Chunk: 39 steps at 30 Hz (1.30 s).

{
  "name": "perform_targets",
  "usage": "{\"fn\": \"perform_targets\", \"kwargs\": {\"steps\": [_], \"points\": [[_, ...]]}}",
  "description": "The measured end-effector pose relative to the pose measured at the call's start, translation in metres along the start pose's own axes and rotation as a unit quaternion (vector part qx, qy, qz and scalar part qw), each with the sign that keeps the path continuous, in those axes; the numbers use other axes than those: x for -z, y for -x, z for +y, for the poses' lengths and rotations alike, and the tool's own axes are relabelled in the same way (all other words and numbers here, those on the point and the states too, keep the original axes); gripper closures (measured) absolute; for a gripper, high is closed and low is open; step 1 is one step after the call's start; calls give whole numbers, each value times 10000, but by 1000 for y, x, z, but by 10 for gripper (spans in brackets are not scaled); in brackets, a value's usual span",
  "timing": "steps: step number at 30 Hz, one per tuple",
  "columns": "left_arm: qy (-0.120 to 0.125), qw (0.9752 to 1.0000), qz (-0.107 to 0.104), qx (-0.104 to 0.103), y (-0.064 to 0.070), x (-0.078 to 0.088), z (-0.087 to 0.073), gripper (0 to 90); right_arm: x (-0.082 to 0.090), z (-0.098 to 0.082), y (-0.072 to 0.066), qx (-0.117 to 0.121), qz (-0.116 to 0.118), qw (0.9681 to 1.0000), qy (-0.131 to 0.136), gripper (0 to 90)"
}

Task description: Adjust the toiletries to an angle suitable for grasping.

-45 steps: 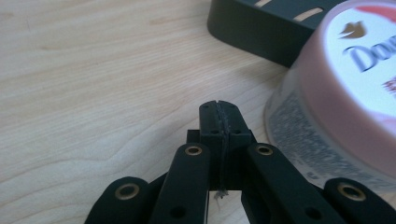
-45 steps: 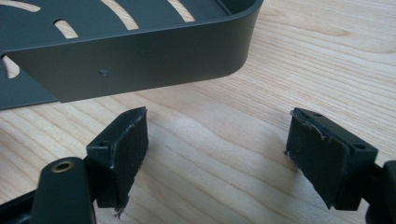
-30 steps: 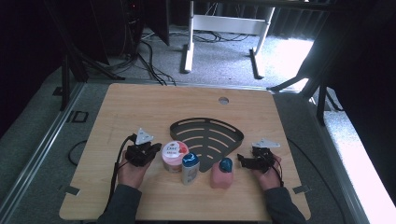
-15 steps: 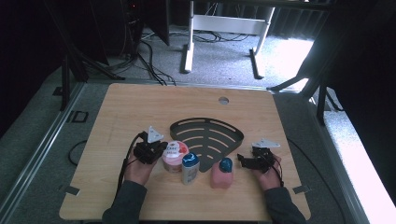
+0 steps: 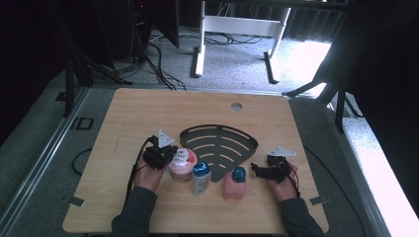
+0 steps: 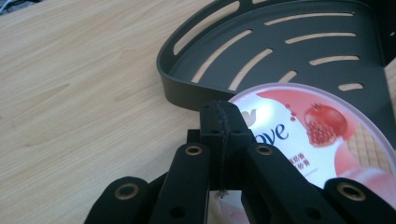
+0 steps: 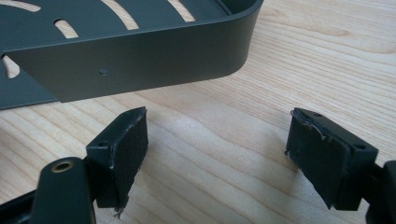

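High view, Dove jar [image 5: 183,163] upright (lid up), left gripper [image 5: 165,154] beside

Pink jar [image 5: 182,163] by my claw

Round Dove-labelled pomegranate lid up, upright, seemingly touching the dark slotted tray [image 5: 220,143].

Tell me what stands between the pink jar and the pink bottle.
In the high view, a grey bottle with a blue cap stands between the pink jar and the pink bottle.

rack [image 5: 220,143] was set mid-table [image 5: 148,108] | jar [image 5: 183,164], bottle [image 5: 201,177] and flask [image 5: 234,182] were lined along the near edge before it | left gripper [image 5: 165,154] was placed left of jar | right gripper [image 5: 257,170] right of flask
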<state>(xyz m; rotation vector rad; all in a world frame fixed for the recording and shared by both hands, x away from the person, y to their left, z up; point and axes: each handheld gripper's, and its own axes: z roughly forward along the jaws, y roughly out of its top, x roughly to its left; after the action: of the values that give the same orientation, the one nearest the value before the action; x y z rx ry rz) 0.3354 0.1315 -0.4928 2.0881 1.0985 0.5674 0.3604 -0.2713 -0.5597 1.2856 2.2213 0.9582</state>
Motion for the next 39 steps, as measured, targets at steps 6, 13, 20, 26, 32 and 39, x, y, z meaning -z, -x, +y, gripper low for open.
{"fn": "perform_targets", "kwargs": {"steps": [6,13,20,26,32,39], "points": [[29,10000,39,-34,-3,-5,3,900,0,0,0,1,0,10000,1,203],[8,9999,129,-80,-7,-10,7,900,0,0,0,3,-1,10000,-3,203],[21,9998,151,-92,-11,-13,10,900,0,0,0,3,0,10000,-2,203],[5,9998,217,-30,-17,-17,13,900,0,0,0,3,1,10000,-3,203],[-14,9996,266,-6,-23,-19,14,900,0,0,0,5,1,10000,-1,203],[-50,9995,315,1,-28,-17,14,900,0,0,0,4,0,10000,-6,203]]}}
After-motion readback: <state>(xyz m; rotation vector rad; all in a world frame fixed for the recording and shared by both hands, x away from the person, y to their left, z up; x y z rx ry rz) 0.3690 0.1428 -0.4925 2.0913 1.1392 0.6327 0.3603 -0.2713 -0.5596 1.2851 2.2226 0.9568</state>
